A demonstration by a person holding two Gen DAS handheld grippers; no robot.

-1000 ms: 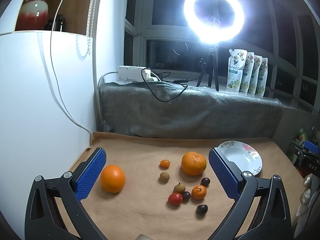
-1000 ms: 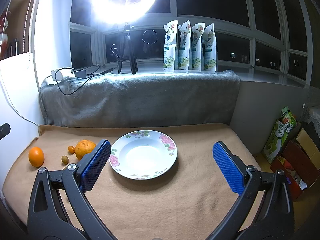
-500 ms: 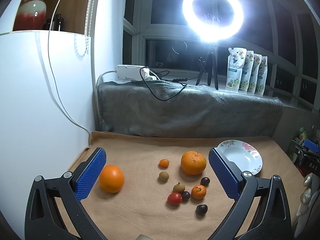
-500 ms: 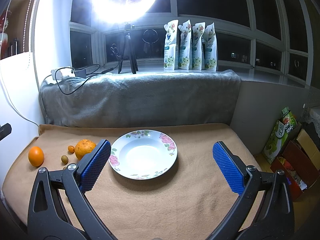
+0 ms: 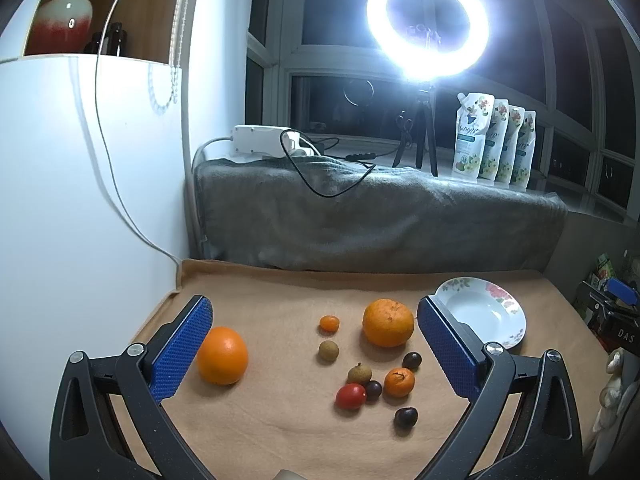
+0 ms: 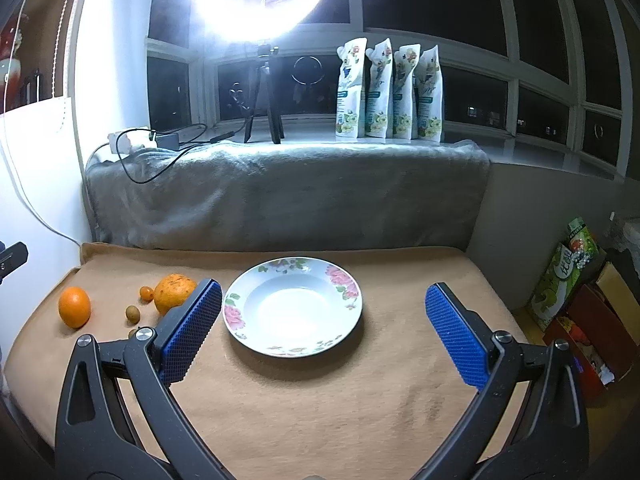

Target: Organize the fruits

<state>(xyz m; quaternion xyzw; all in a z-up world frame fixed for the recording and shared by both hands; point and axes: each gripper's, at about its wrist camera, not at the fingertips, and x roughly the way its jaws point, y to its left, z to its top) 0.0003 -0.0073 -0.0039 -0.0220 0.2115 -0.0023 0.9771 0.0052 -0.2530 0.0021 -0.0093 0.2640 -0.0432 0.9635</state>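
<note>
Orange beside left jaw; plate unobstructed.

large round oranges: two are lying on the tan cloth, a smooth one at the left and a rougher, dimpled one near the plate
small orange citrus fruits: two are showing, a tiny one and a slightly bigger one
small brown round fruits: two are sitting there, and
dark purple round fruits: three are resting there, and
red tomato-like fruit: one
white floral-rimmed ceramic plate: one
white printed stand-up pouches: four are standing in a row on the sill
bright ring light on a tripod: one
</note>
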